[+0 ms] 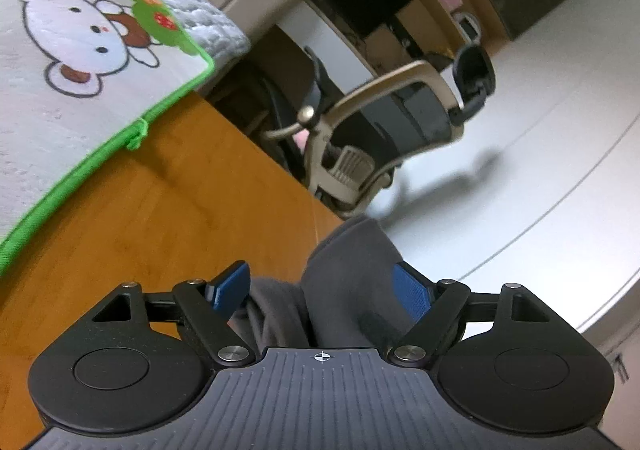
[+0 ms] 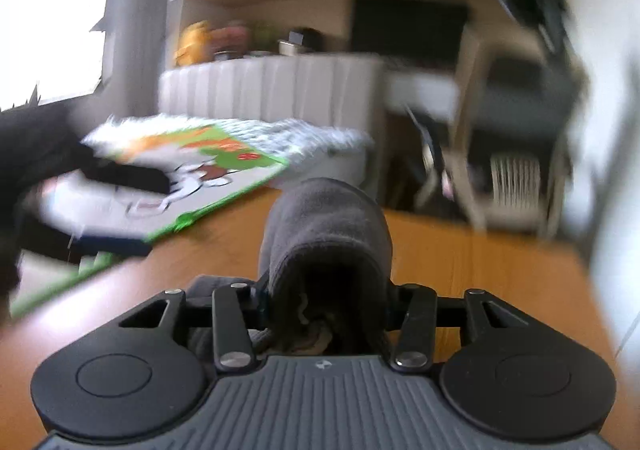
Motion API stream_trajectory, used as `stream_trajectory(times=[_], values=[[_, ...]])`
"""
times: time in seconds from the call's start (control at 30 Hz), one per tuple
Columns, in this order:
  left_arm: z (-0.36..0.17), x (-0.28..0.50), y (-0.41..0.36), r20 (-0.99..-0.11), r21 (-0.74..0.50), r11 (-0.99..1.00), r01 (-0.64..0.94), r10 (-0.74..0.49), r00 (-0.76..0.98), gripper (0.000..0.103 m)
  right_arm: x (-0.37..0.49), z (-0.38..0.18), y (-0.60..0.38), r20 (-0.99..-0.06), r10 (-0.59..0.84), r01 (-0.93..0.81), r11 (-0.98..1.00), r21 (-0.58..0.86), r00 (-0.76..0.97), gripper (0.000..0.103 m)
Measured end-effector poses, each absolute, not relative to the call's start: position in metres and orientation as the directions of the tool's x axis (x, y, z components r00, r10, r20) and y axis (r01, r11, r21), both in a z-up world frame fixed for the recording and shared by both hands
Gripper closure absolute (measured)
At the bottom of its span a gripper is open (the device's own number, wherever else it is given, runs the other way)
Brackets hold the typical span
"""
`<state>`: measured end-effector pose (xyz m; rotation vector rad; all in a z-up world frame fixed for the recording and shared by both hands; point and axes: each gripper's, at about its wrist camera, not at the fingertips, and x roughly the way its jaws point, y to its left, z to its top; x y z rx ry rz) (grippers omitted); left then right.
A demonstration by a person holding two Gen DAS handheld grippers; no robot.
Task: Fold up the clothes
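A dark grey garment [image 1: 344, 274] is bunched between the blue pads of my left gripper [image 1: 324, 290], which is shut on it above the wooden table [image 1: 168, 210]. In the right wrist view the same grey garment [image 2: 328, 226] bulges up in a thick fold over my right gripper [image 2: 326, 306], which is shut on it and hides its fingertips. The right wrist view is blurred by motion.
A padded mat with a cartoon bear and green border [image 1: 80, 62] lies on the table's far left; it also shows in the right wrist view [image 2: 192, 174]. An office chair [image 1: 392, 130] stands beyond the table edge. A pale ribbed sofa [image 2: 272, 86] is behind.
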<state>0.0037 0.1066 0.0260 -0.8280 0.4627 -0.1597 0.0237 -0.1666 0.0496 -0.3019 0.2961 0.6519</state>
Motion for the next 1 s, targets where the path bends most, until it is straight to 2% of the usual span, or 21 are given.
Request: stream_trajectory(times=[0.13,0.2,0.23,0.37,0.4,0.43,0.5,0.53,0.63,0.77,0.9,0.97,1.0], values=[[0.035,0.0,0.109,-0.331,-0.72,0.693,-0.037,-0.296,0.896,0.017,-0.033,0.026,-0.125,-0.327,0.557,-0.631,0.532,-0.566,0.763,0.055],[0.039,0.001,0.105,-0.345,-0.69,0.723,-0.038,-0.283,0.895,0.017,-0.054,0.009,-0.113,-0.288,0.553,-0.566,0.436,-0.7,0.782,0.053],[0.04,0.002,0.102,-0.364,-0.665,0.745,-0.046,-0.269,0.892,0.017,-0.06,0.004,-0.11,-0.274,0.552,-0.542,0.41,-0.734,0.787,0.052],[0.03,0.006,0.09,-0.479,-0.512,0.85,-0.121,-0.166,0.862,0.017,-0.065,0.004,-0.109,-0.292,0.565,-0.564,0.396,-0.725,0.772,0.043],[0.026,0.007,0.09,-0.496,-0.487,0.863,-0.133,-0.148,0.855,0.017,-0.065,0.009,-0.112,-0.31,0.581,-0.596,0.399,-0.697,0.752,0.04],[0.021,0.008,0.091,-0.511,-0.471,0.87,-0.145,-0.135,0.849,0.016,-0.065,0.015,-0.117,-0.335,0.602,-0.638,0.403,-0.656,0.725,0.031],[0.014,0.007,0.094,-0.523,-0.458,0.875,-0.157,-0.122,0.844,0.013,-0.062,0.032,-0.132,-0.392,0.669,-0.753,0.409,-0.516,0.632,0.02],[0.012,0.005,0.095,-0.523,-0.452,0.878,-0.159,-0.117,0.844,0.011,-0.059,0.04,-0.14,-0.411,0.698,-0.798,0.412,-0.44,0.587,0.019],[0.01,0.002,0.098,-0.526,-0.431,0.888,-0.159,-0.104,0.844,0.01,-0.037,0.06,-0.168,-0.435,0.752,-0.866,0.462,-0.19,0.496,0.018],[0.009,0.0,0.1,-0.532,-0.426,0.891,-0.156,-0.107,0.84,0.009,0.018,0.068,-0.197,-0.423,0.775,-0.8,0.576,0.166,0.47,0.017],[0.008,0.001,0.099,-0.54,-0.423,0.893,-0.155,-0.111,0.834,0.008,0.065,0.041,-0.193,-0.496,0.769,-0.718,0.602,0.349,0.403,0.012],[0.007,0.0,0.099,-0.543,-0.409,0.899,-0.153,-0.106,0.833,0.007,0.077,0.026,-0.191,-0.509,0.795,-0.697,0.568,0.438,0.328,0.016],[0.006,0.001,0.099,-0.543,-0.405,0.902,-0.151,-0.104,0.833,0.007,0.079,0.023,-0.19,-0.507,0.802,-0.693,0.561,0.454,0.317,0.03]])
